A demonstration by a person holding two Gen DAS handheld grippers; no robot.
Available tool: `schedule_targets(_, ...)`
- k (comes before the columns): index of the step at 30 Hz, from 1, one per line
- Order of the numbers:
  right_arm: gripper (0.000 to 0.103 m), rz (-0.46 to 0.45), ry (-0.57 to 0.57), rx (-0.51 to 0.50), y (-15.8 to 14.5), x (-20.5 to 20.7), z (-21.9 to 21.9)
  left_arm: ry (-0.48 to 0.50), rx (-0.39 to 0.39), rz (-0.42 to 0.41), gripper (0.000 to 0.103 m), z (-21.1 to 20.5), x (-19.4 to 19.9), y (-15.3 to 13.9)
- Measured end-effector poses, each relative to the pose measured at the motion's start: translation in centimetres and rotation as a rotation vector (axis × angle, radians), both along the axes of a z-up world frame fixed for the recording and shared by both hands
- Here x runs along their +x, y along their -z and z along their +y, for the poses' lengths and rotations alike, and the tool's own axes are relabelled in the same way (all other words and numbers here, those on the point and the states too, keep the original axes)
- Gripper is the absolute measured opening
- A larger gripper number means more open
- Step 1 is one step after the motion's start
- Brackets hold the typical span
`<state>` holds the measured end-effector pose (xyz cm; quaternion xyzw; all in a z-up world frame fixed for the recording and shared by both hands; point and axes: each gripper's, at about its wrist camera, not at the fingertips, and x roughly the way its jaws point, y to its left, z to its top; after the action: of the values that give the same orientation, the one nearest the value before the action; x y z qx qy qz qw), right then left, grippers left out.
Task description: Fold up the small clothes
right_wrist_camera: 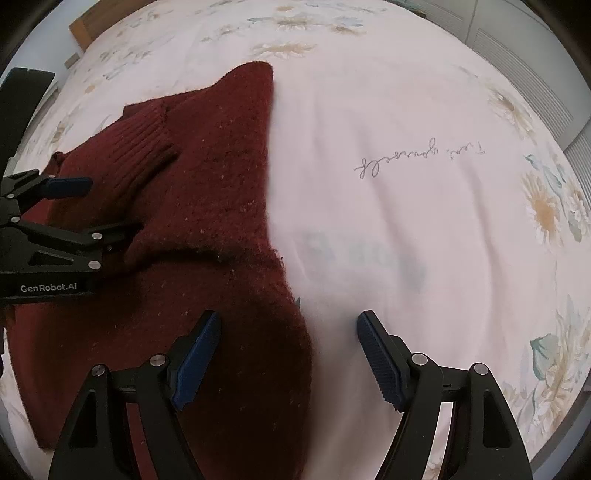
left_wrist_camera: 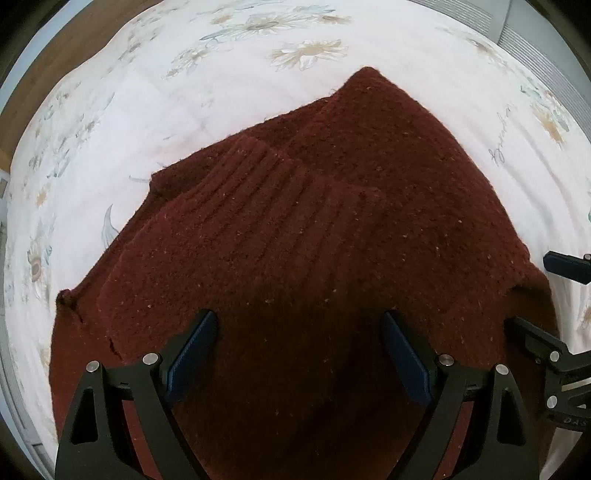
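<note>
A dark red knit sweater (left_wrist_camera: 332, 184) lies flat on a white flowered bedsheet (left_wrist_camera: 166, 92), with a ribbed sleeve (left_wrist_camera: 258, 192) folded across its body. My left gripper (left_wrist_camera: 299, 332) hovers just above the sweater's near part, jaws wide apart and nothing between the pads. In the right wrist view the sweater (right_wrist_camera: 207, 177) fills the left half. My right gripper (right_wrist_camera: 288, 321) straddles its right edge, open, with one blue pad (right_wrist_camera: 199, 350) over the knit and the other over bare sheet (right_wrist_camera: 406, 221). The left gripper (right_wrist_camera: 96, 208) shows at the left, over the sleeve (right_wrist_camera: 136, 147).
Grey handwriting (right_wrist_camera: 417, 157) is printed on the sheet to the right of the sweater. A brown wooden edge (right_wrist_camera: 83, 29) lies beyond the bed's far left corner. White slatted panels (right_wrist_camera: 517, 74) stand at the far right. The right gripper (left_wrist_camera: 535, 295) sits at the sweater's right edge.
</note>
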<state>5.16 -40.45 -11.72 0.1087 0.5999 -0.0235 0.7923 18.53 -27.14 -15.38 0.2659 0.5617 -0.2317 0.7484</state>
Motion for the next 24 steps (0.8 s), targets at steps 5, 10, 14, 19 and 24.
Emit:
schedule_targets(5,0.078,-0.01,-0.015,-0.032,0.0,1.1,0.6,-0.026,-0.018,-0.032,0.035,1.0,1.1,-0.5)
schedule_targets(10,0.078,-0.036,-0.036,-0.052,-0.3,2.8,1.5,-0.077,-0.066,-0.037,0.013,2.6,2.4,-2.0)
schedule_targets(14,0.051,-0.061,-0.056,-0.069,-0.7,3.6,2.4,-0.12,-0.117,-0.081,0.013,5.4,2.7,-4.5)
schedule_targets(19,0.021,-0.084,-0.09,-0.077,-1.2,5.7,4.3,-0.181,-0.166,-0.125,0.013,10.1,2.4,-7.5)
schedule_targets(24,0.02,-0.089,-0.081,-0.075,-1.8,6.8,4.6,-0.267,-0.19,-0.16,0.013,14.6,0.6,-9.8)
